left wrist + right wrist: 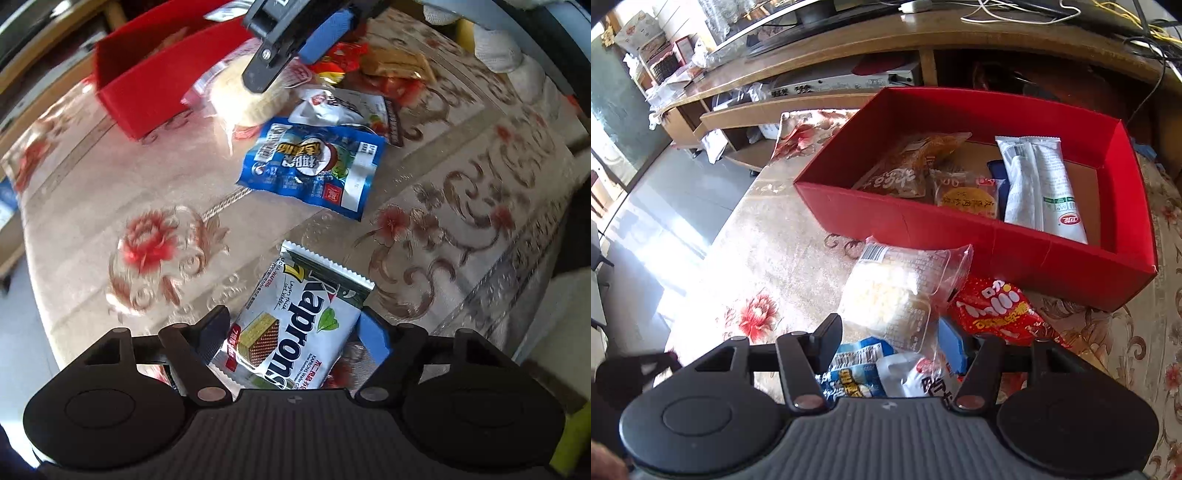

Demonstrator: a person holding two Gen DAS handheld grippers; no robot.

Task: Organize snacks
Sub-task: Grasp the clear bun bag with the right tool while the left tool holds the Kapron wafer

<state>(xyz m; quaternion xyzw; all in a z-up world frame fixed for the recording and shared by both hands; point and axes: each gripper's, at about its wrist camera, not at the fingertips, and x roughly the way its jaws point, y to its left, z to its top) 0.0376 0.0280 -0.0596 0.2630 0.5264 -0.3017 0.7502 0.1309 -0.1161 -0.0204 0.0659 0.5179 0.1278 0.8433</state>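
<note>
With several snacks already in the red box (979, 236), your left fingers (295, 332) clamp the wafer pack (295, 325), your right fingers (890, 338) grip the clear-wrapped cake (890, 299), and more packets wait beyond them.

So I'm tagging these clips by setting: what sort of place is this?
Most likely a home living room: a floral tablecloth covers the table, a long wooden media cabinet behind it holds a set-top box, and cables trail along its top.
</note>
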